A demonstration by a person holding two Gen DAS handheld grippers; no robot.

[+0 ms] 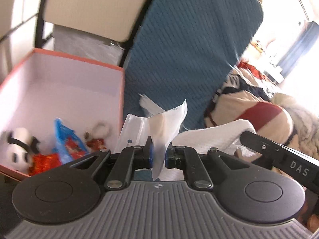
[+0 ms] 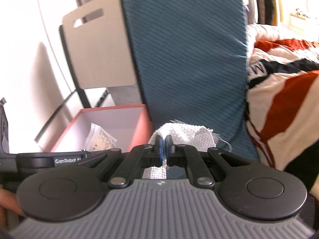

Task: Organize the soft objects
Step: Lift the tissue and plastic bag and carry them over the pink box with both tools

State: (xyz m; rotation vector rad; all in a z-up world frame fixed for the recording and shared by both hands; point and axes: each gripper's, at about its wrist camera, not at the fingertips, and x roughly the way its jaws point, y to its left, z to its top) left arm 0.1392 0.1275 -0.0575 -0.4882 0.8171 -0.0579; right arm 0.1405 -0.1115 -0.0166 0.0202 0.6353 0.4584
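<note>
Your left claw [image 1: 158,155] is pinched on a translucent plastic pouch [image 1: 161,127], whose thin film stands up crumpled between the blue pads; your right claw [image 2: 163,151] is clamped tight on a white waffle-textured cloth [image 2: 185,134]. In the left wrist view that cloth [image 1: 209,137] drapes between the two claws, so the pouch and cloth seem to be carried as one bundle, held above a teal ribbed cushion [image 1: 189,49].

The pink-rimmed box [image 1: 65,58] sits just left of the bundle, open, its pale walls stiff card. Inside lie a black-and-white plush [image 1: 20,147], a blue and red crinkly packet [image 1: 66,139] and a small red-dressed doll [image 1: 97,135].

Carry both hands across together and keep them level with each other; the cloth is limp and will sag or snag on the box wall if one claw lags. Clear the rim before lowering. The film is slippery, so don't ease that grip until the pouch rests on the toys.
</note>
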